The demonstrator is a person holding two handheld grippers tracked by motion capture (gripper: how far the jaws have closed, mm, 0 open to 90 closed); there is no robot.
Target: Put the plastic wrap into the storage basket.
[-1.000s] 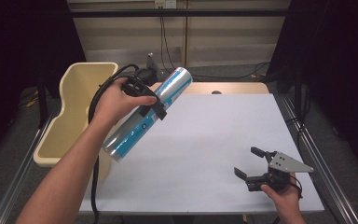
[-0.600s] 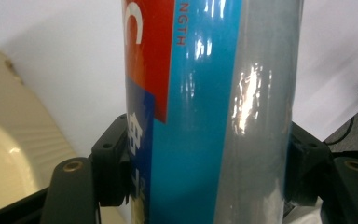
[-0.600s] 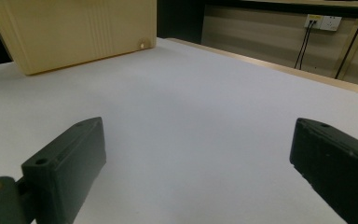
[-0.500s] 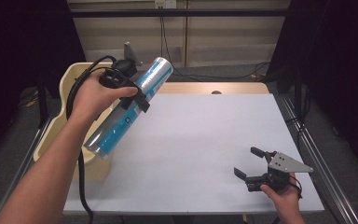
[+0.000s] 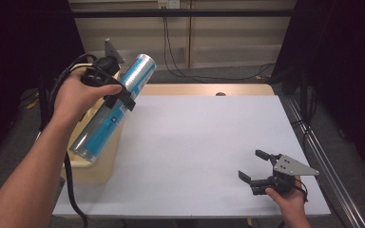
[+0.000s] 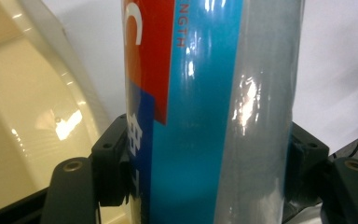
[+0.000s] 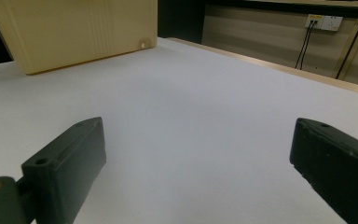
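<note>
Fingers apart on our right gripper (image 5: 255,166), near table (image 5: 195,142) edge, nothing between them. Farther left, our left gripper (image 5: 119,97) is clamped on the blue cylindrical can (image 5: 111,111), tilted, lower end over the cream bin (image 5: 102,166). Bin contents: can't tell.

Cream bin (image 5: 97,166) blocks left edge; white tabletop (image 5: 195,142) open.

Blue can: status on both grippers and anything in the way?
Left gripper shut on blue can, held tilted above the cream bin. Right gripper open, low over the white table. Nothing in the way.
</note>
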